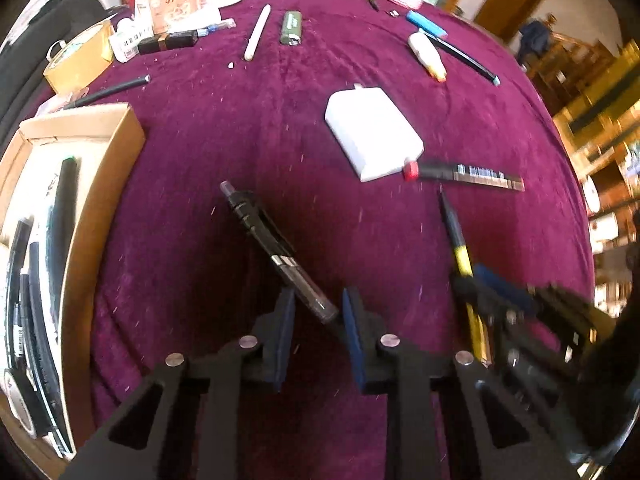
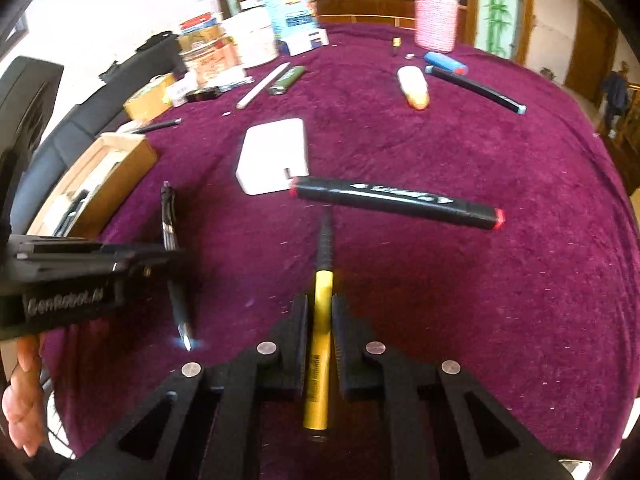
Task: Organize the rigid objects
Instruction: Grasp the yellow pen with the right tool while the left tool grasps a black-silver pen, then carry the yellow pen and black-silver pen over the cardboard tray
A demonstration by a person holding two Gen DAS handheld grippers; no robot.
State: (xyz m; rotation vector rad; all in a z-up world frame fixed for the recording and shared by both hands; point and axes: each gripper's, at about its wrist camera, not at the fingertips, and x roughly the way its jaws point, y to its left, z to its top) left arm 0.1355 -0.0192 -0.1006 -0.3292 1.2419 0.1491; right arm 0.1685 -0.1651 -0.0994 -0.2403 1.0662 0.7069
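My left gripper (image 1: 319, 300) is open around the rear end of a black pen (image 1: 276, 252) that lies on the purple cloth, pointing up-left; the pen also shows in the right wrist view (image 2: 172, 256). My right gripper (image 2: 320, 312) is shut on a yellow-and-black pen (image 2: 320, 320), whose black tip points forward; it also shows in the left wrist view (image 1: 460, 248). A cardboard box (image 1: 100, 184) with several dark pens inside stands at the left, and it shows in the right wrist view (image 2: 116, 168).
A white block (image 1: 372, 132) and a black red-capped marker (image 2: 396, 200) lie ahead. Further back lie a white pen (image 1: 256, 32), green lighter (image 1: 291, 27), white-yellow object (image 1: 426, 56), black-blue marker (image 1: 464, 56), blue lighter (image 1: 426, 23), tape roll (image 1: 78, 56) and tins.
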